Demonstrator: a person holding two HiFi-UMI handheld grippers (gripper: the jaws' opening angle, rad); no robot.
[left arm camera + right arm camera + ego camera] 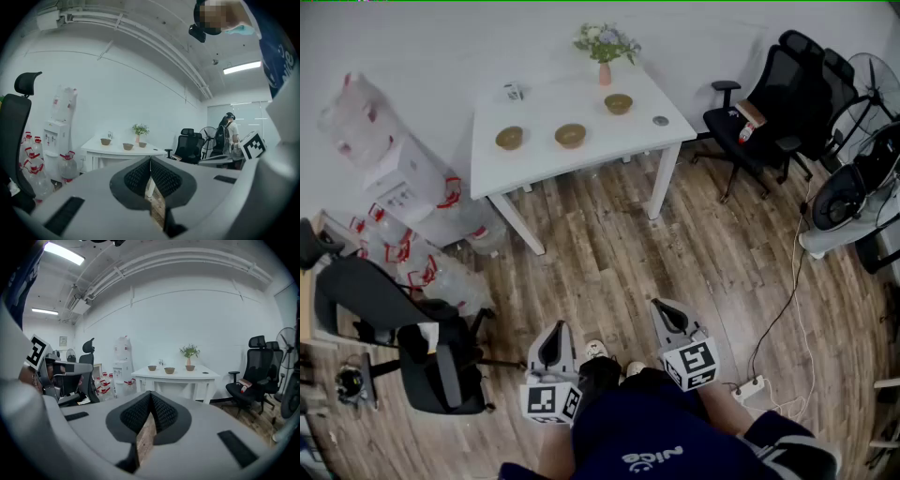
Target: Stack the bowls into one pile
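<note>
Three tan bowls stand apart on the white table point(544, 169) across the room: a left bowl point(509, 138), a middle bowl point(570, 135) and a right bowl point(618, 103). The same bowls appear far off in the left gripper view, bowl point(105, 141), bowl point(128, 146), bowl point(142, 145), and in the right gripper view, bowl point(152, 368), bowl point(169, 370), bowl point(190, 367). My left gripper point(553, 342) and right gripper point(665, 314) are held close to my body, well short of the table. Both are shut with nothing between their jaws.
A pink vase of flowers point(605, 58), a small white box point(513, 91) and a small dark disc point(660, 120) share the table. Black office chairs point(769, 103) and a fan point(867, 94) stand right. Water jugs point(403, 206) and a chair point(403, 347) stand left. A white cable point(787, 309) crosses the wood floor.
</note>
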